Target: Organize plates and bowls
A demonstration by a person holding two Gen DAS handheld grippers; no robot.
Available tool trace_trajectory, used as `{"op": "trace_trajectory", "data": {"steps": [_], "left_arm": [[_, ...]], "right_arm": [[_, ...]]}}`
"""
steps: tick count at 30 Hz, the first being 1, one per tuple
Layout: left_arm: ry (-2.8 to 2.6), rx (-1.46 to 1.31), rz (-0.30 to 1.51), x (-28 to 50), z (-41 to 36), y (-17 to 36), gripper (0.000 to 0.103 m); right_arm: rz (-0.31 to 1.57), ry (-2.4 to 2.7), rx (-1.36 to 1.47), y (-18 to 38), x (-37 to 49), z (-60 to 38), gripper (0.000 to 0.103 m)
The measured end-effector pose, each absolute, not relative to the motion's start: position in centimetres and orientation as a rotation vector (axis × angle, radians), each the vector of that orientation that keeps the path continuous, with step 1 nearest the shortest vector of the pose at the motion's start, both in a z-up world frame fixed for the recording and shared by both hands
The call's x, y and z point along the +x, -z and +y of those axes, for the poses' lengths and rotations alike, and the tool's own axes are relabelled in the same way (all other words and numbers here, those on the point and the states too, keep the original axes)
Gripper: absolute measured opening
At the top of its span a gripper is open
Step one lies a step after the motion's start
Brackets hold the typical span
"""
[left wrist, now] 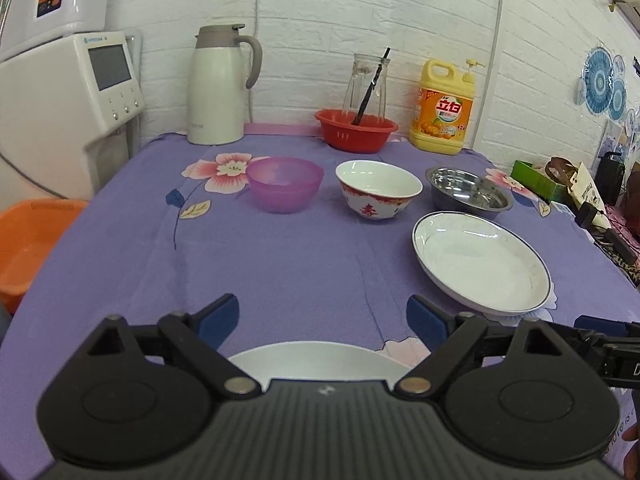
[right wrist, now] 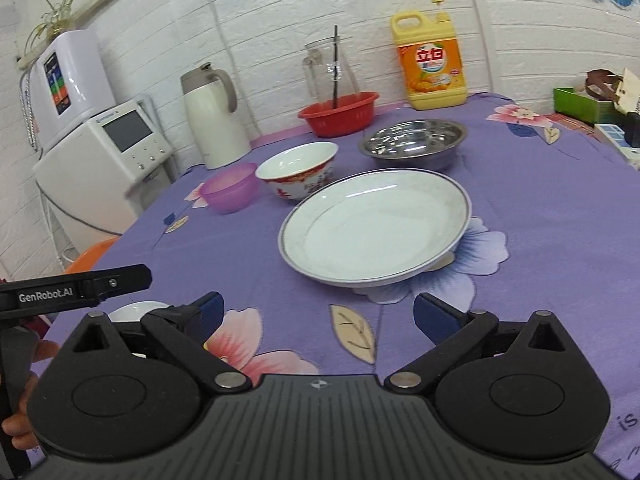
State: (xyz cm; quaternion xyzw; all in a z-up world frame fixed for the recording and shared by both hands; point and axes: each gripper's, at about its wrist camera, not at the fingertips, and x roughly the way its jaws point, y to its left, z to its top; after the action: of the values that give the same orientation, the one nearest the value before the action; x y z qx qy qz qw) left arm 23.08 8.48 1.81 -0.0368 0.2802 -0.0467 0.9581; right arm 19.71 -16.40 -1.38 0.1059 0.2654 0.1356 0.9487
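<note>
Purple flowered cloth (left wrist: 280, 272) covers the table where we work. Three bowls stand upright in a row running left to right across the middle: a purple plastic bowl (left wrist: 285, 184) on the left, a white bowl with red trim (left wrist: 378, 190) in the centre, and a steel bowl (left wrist: 470, 194) on the right. All three are empty, mouths up. Nearer than the steel bowl sits a wide white plate with a dark rim line (left wrist: 480, 260), also empty; in the right wrist view it appears tilted, one edge raised off the cloth. At the far edge, a red basin (left wrist: 356, 130) holds a clear glass jar (left wrist: 366, 84) with a dark stick in it.

Our left gripper (left wrist: 322, 322) has its jaws wide apart and empty; a second white plate (left wrist: 316, 364) lies just below them, close to us. Our right gripper (right wrist: 316, 316) is likewise spread wide and grips nothing, with the rimmed plate (right wrist: 376, 228) beyond its tips, not touching.
</note>
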Motion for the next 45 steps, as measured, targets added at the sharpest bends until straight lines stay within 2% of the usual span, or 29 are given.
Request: {"op": "trace_trajectory", "data": {"steps": [22, 29, 35, 45], "left_arm": [[0.090, 0.072, 0.629, 29.7, 1.0, -2.4, 0.089], [0.127, 0.052, 0.681, 33.1, -1.4, -2.0, 0.089], [0.143, -0.036, 0.846, 38.5, -2.8, 0.6, 0.089], [0.100, -0.020, 0.858, 39.3, -2.9, 2.6, 0.089]], "right_arm": [[0.553, -0.122, 0.094, 1.5, 31.6, -22.3, 0.103], [0.574, -0.134, 0.149, 2.8, 32.1, -23.2, 0.103], [0.608, -0.144, 0.132, 3.4, 32.5, -22.6, 0.103], [0.642, -0.134, 0.018, 4.0, 32.9, -21.2, 0.103]]}}
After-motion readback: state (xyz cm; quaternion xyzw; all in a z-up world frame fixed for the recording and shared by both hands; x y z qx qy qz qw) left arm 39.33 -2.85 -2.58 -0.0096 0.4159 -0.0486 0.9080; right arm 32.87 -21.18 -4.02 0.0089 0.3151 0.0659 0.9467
